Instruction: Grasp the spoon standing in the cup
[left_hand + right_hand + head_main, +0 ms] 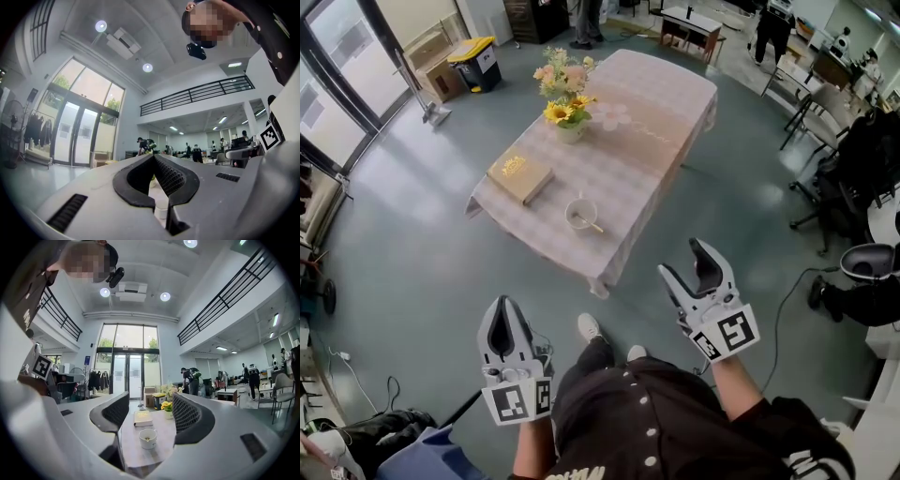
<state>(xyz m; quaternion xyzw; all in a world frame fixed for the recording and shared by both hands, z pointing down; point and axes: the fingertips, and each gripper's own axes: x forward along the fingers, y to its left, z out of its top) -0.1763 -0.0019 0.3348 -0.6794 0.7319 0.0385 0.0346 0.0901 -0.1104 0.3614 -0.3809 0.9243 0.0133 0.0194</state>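
White cup (580, 214) holding a gold-handled spoon (592, 225) stands near the bench (637, 150) edge, open floor (441, 253) around; left gripper (506, 307) jaws clenched empty, right gripper (682, 260) jaws released.

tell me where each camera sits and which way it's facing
Head view: on the person's head, looking steeply down at the table and cup; left gripper, right gripper, torso and shoes show.
Left gripper view: on the left gripper, tilted up toward windows and ceiling; its shut jaws and the torso show.
Right gripper view: on the right gripper, facing along the table; its open jaws frame the cup.
Head and right gripper views share cup, book, flowers.
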